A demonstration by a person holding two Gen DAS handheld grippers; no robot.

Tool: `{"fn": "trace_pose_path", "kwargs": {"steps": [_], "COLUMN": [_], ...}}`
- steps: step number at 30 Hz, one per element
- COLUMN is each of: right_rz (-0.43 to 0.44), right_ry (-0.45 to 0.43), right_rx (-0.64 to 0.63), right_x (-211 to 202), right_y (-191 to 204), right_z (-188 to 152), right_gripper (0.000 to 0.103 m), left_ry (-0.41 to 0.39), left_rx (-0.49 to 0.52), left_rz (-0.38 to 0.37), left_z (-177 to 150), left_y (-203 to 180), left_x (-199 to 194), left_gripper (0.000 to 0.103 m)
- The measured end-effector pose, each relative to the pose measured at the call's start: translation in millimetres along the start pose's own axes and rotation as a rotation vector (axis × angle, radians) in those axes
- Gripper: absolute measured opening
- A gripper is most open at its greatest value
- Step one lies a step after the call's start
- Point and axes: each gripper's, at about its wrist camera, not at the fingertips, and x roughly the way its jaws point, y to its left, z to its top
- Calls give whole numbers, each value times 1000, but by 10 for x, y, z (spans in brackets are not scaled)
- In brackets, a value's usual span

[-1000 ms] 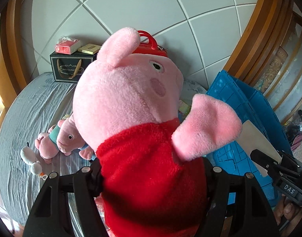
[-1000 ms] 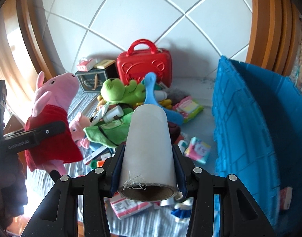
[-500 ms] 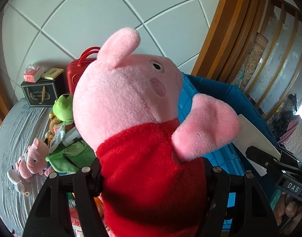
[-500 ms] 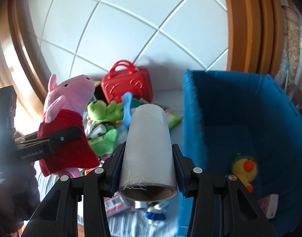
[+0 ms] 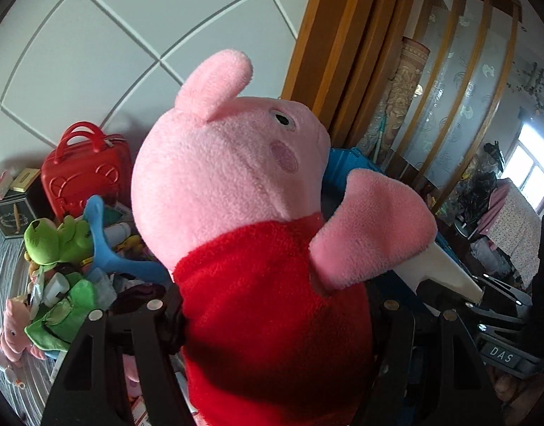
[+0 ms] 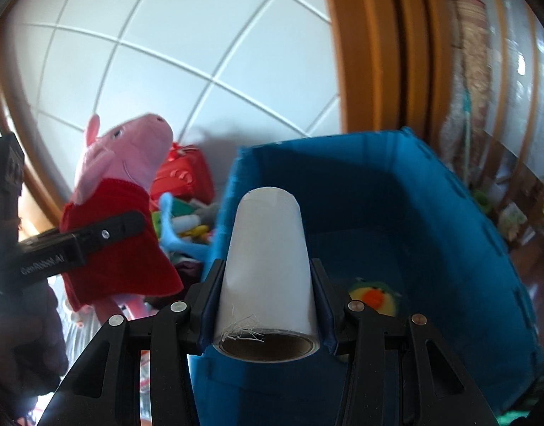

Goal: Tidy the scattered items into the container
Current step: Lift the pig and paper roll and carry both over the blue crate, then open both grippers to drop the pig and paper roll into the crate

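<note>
Left gripper (image 5: 272,319): jaws clamped on the red-dressed body of the pink pig plush (image 5: 243,213), head upright and clear of the pile. Right gripper (image 6: 264,305): jaws pinching a white roll (image 6: 266,255) across its width, the roll lying along the fingers with its cardboard core facing the camera.

The roll hangs over the near-left wall of the blue container (image 6: 467,220), which holds a yellow duck toy (image 6: 373,296) on its floor. The plush is outside that wall, above the clutter of a green frog plush (image 5: 55,241), a red case (image 5: 83,174) and a small pig plush (image 5: 14,333) lying on the grey cover.

Judgement: both items are in carry toward the container. Recommended: bring each fully inside the rim before releasing, lower the roll so it does not bounce out, and release the plush with its dangling legs past the wall.
</note>
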Motion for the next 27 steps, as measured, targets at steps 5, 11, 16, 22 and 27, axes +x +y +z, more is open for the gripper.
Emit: {"fn": "trace_pose_path", "kwargs": {"steps": [5,11,16,22,27], "right_rz": [-11,-82,-118,-126,-160], "right_ry": [19,15,21,25,-1], "right_rx": [0,70,101,98,84], "right_x": [-98,-205,-260,-262,-231], "right_y": [-426,-844,-1079,-1158,-1203], "right_z": [-54,-152,-195,-164,-99], "right_gripper": [45,45,45,46,102], "left_ry": [22,53,72,100,138], "left_rx": [53,112,132,99,121], "left_rz": [-45,-93,-117,-146,-145], "left_z": [117,193,215,218,221], "left_y": [-488,-894,-1060,-1035,-1072], "left_x": [287,551,700,810,892], "left_gripper": [70,70,70,85,103]}}
